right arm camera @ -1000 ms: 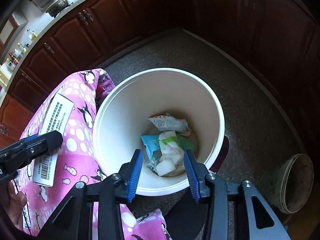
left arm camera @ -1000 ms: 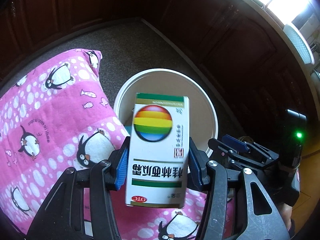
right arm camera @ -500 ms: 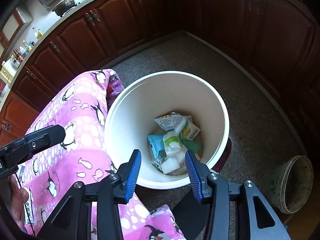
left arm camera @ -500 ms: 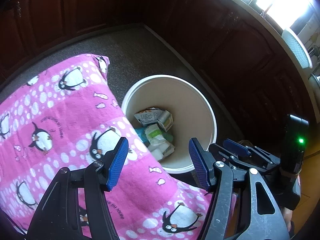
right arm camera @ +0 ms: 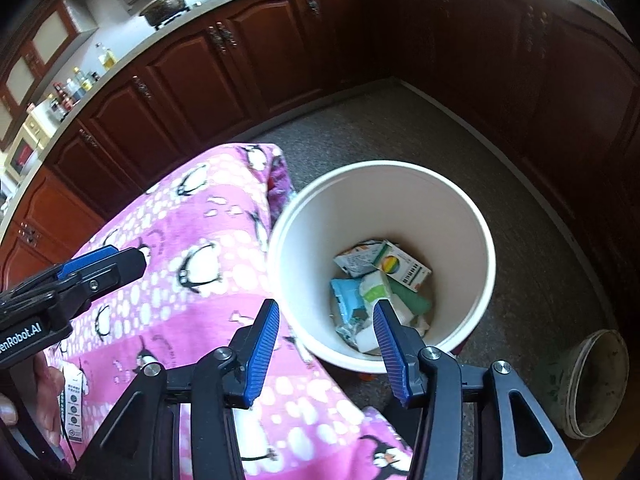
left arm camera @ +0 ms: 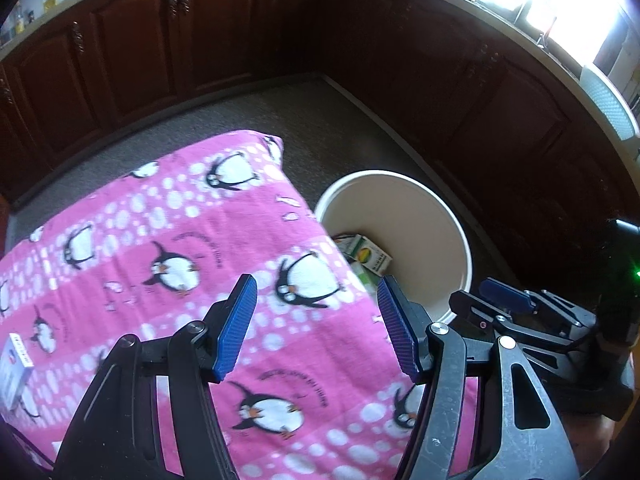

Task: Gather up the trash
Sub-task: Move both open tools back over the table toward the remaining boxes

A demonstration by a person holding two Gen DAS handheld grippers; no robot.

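Observation:
A white round bin [right arm camera: 476, 240] stands on the floor beside the pink penguin cloth [right arm camera: 192, 248]; it also shows in the left wrist view [left arm camera: 452, 220]. Inside lie the white medicine box with the rainbow ball [right arm camera: 402, 266], seen too in the left wrist view [left arm camera: 370, 257], and several crumpled wrappers [right arm camera: 360, 300]. My left gripper [left arm camera: 316, 324] is open and empty above the cloth. My right gripper [right arm camera: 326, 336] is open and empty over the bin's near rim. A small white box [left arm camera: 14, 364] lies at the cloth's left edge. A white packet [right arm camera: 74, 408] lies on the cloth.
Dark wooden cabinets [right arm camera: 248, 40] run around the carpeted floor [right arm camera: 380, 128]. A dirty empty bucket [right arm camera: 592, 384] stands on the floor at the right. A counter with pots and bottles [right arm camera: 80, 80] runs along the back.
My left gripper opened and let the medicine box fall into the bin, then drew back left over the cloth. The right gripper pulled back slightly from the bin.

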